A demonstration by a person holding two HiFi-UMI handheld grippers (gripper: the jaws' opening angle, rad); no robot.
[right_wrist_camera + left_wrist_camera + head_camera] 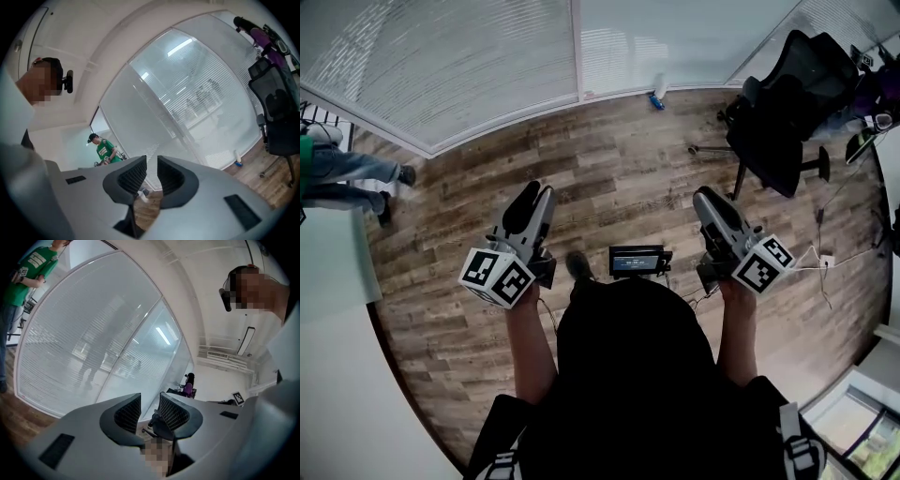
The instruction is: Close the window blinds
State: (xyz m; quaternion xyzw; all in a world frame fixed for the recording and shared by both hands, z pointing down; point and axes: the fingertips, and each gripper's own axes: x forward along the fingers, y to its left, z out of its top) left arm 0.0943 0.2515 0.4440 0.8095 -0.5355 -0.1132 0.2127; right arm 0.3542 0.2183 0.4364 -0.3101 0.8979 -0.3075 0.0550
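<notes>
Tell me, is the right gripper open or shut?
Open, narrowly: the right gripper view shows a slim gap between the jaws of the right gripper, with nothing between them.

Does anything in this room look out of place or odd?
A small white and blue bottle stands alone on the wooden floor against the glass wall; a white cable trails loose near the office chair.

The blinds (441, 66) are white and slatted, the floor (619, 183) brown wood-grain, the chair (778, 127) black.

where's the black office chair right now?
Head view, upper right: the black office chair stands on the wood floor by the blinds, ahead of the right gripper.
</notes>
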